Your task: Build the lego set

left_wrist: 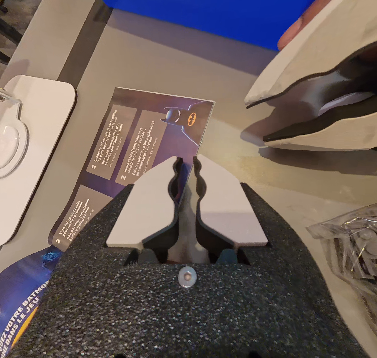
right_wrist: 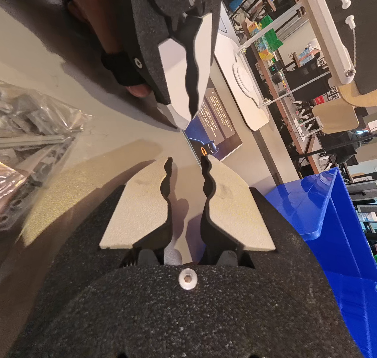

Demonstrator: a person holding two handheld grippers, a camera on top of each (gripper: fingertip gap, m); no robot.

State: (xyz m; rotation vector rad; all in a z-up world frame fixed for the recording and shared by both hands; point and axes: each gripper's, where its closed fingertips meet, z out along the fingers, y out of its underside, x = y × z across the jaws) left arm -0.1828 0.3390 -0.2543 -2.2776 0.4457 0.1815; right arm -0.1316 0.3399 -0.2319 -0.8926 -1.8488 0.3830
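A dark purple printed booklet with a bat-eared figure lies on the grey table. My left gripper stands over its right edge, jaws narrowed around that edge. The right fingertip is at the edge. A slit still shows between the left pad and the page, so the pads do not press it. In the right wrist view the left gripper points down at the booklet. My right gripper is open and empty, just right of the booklet. It shows in the left wrist view too.
A clear plastic bag of grey parts lies at the right, also seen in the right wrist view. A blue bin stands behind. A white board lies at the left. A blue printed sheet lies near. The tips of one gripper are about 6 centimeters away from the tips of the other.
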